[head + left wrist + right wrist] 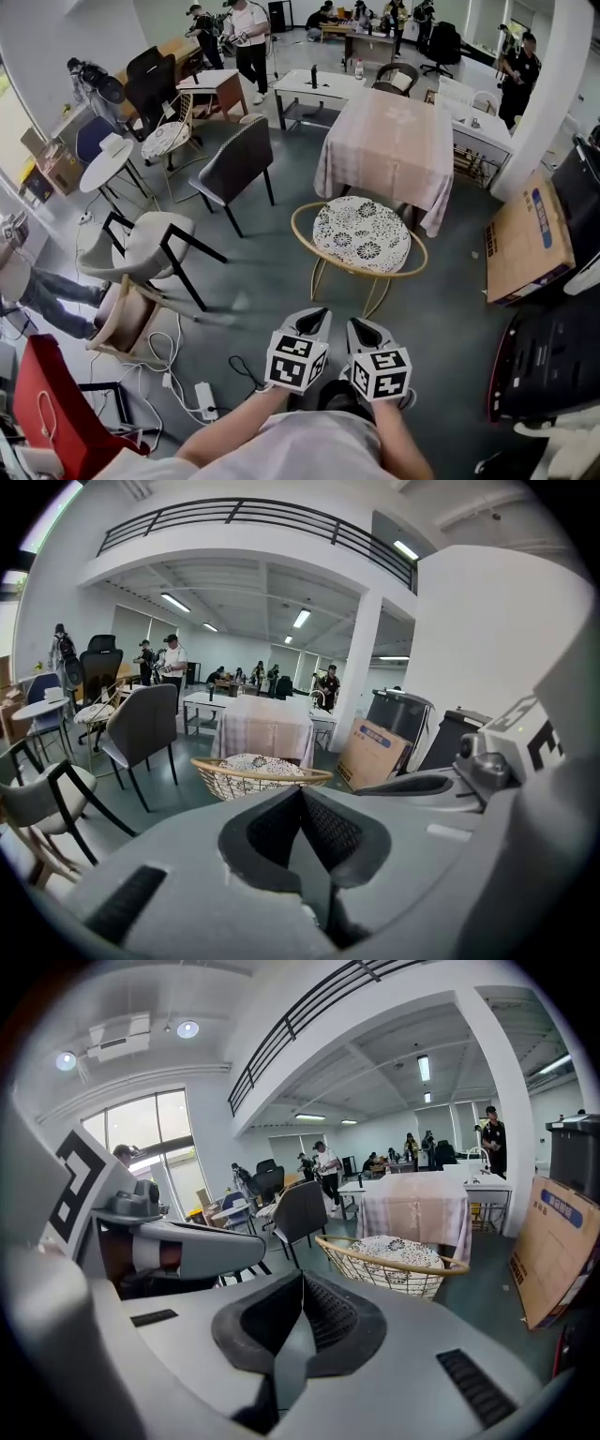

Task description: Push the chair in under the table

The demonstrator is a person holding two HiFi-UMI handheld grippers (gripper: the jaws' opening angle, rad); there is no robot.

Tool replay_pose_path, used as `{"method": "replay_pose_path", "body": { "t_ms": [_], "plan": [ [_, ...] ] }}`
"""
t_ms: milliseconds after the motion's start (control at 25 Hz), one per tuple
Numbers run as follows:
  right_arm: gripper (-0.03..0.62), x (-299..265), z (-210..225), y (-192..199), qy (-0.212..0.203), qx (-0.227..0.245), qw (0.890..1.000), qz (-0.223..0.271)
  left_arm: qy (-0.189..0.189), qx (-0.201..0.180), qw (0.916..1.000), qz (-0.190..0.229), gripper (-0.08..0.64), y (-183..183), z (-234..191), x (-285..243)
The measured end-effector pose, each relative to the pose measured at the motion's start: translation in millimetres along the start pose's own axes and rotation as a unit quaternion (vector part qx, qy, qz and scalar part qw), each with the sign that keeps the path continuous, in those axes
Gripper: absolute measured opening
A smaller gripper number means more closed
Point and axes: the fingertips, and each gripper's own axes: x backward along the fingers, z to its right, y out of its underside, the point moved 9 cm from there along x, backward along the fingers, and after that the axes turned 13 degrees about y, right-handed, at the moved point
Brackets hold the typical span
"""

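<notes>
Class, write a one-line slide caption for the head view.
Left gripper and right gripper, both shut, aim at the chair before the table.

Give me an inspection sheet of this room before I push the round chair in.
Surface: grey floor.
Job's things: round wire chair with patterned cushion stands in front of the cloth-covered table, not yet under it.
Clutter: tipped chairs at left; cardboard box at right.
Grippers: left gripper and right gripper both shut, empty, side by side short of the chair.
Cables: power strip and loose cords on the floor at left.
Surroundings: people and other tables at the far end.
</notes>
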Motion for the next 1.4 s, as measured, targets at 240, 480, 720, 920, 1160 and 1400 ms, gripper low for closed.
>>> {"method": "replay_pose_path", "body": {
  "t_ms": [240,480,720,920,1160,1400],
  "plan": [
    [0.005,-32,50,-16,-0.001,0.015,1.0,-0.022,-0.007,0.004,0.9997,-0.023,0.005,-25,-11,-54],
    [0.005,-61,83,-25,-0.019,0.053,0.998,-0.035,-0.026,-0.007,0.9986,-0.046,0.005,-41,-29,-91],
    [0.005,-84,97,-28,-0.031,0.079,0.995,-0.044,-0.033,-0.023,0.9969,-0.068,0.005,-48,-38,-110],
    [0.005,-101,94,-28,-0.026,0.096,0.994,-0.054,-0.027,-0.042,0.9949,-0.088,0.005,-47,-54,-118],
    [0.005,-124,88,-34,-0.002,0.123,0.99,-0.071,0.011,-0.074,0.9911,-0.11,0.005,-49,-88,-135],
    [0.005,-153,74,-32,0.031,0.167,0.982,-0.086,0.063,-0.165,0.972,-0.155,0.006,-44,-133,-141]
  ]
}}
